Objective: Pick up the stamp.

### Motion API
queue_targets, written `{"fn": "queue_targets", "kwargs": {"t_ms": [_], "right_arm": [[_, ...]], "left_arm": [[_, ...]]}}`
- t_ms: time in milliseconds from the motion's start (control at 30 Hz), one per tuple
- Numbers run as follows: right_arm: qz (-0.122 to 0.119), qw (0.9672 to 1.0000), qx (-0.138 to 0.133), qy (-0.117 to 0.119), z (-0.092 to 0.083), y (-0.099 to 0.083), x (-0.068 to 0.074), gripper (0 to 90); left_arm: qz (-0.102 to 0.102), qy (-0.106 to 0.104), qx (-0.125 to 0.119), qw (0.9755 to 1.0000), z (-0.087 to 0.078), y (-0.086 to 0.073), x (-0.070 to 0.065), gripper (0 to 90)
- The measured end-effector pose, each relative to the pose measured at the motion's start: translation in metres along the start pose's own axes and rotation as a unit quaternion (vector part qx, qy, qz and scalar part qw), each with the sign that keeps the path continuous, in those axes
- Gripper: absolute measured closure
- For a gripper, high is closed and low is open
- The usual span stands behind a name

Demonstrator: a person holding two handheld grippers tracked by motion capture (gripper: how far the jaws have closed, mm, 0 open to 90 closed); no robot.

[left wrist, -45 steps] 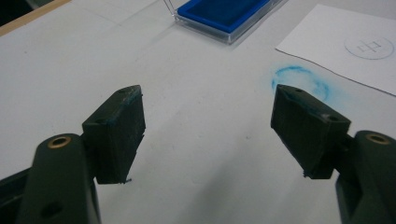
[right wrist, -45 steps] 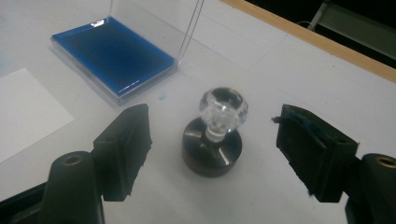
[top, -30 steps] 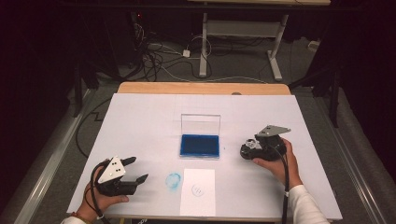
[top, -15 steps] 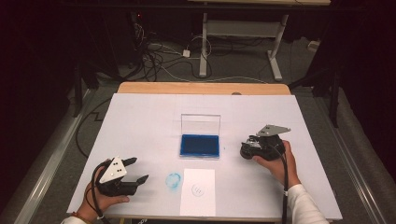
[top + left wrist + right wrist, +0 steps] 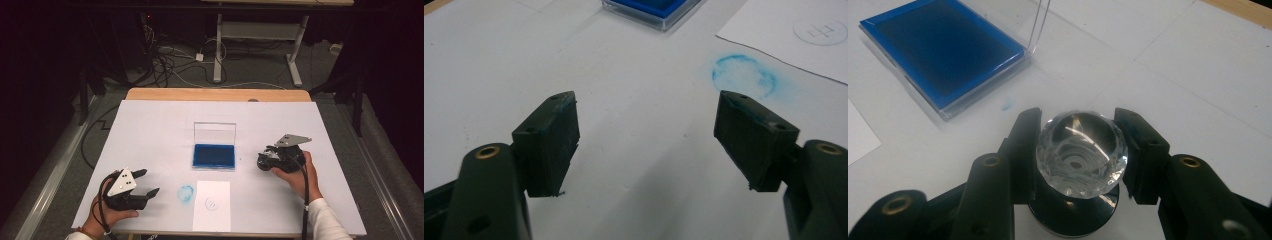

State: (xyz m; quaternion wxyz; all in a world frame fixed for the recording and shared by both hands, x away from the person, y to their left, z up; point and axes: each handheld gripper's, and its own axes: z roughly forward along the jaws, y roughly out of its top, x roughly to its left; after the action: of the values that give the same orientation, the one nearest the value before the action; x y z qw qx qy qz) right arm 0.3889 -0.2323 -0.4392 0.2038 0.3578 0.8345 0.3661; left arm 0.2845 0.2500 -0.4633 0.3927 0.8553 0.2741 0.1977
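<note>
The white table (image 5: 150, 130) carries the work, and on it the open blue ink pad (image 5: 214, 156), its clear lid standing upright at the far edge, lies just ahead and to the left of the right gripper's jaws as the right gripper view shows it (image 5: 943, 55), near but apart. Nearer the person lies a white sheet of paper (image 5: 212, 205) with a faint round print, and just beside it a blue ring smear (image 5: 185, 194) on the table, which sits ahead and to the right of the left gripper's jaws. The right gripper (image 5: 1079, 150) has just been closing and now clamps the stamp (image 5: 1081, 152), a faceted clear knob on a dark round base, its axis upright between the pads. The left gripper (image 5: 646, 135) rests with its jaws apart and nothing between them. The right hand is plainly the nearer to the pad, so I judge the coming move a short carry forward and left onto the ink.
</note>
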Motion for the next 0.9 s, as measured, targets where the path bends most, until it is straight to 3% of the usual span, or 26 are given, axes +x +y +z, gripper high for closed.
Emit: {"fn": "queue_targets", "kwargs": {"t_ms": [467, 700, 900], "right_arm": [[0.002, 0.9999, 0.003, -0.010, -0.004, 0.001, 0.002, 57.3], [0.003, 0.9995, -0.032, 0.002, -0.025, 0.008, 0.010, 57.4], [0.001, 0.9980, -0.060, 0.020, -0.040, 0.016, 0.021, 57.4]], "left_arm": [[0.002, 0.001, -0.006, 1.0000, 0.001, 0.002, -0.001, 24.5], [0.002, 0.006, -0.019, 0.9998, 0.000, 0.005, -0.003, 21.2], [0.022, -0.001, -0.020, 0.9996, 0.002, 0.010, -0.008, 19.1]]}}
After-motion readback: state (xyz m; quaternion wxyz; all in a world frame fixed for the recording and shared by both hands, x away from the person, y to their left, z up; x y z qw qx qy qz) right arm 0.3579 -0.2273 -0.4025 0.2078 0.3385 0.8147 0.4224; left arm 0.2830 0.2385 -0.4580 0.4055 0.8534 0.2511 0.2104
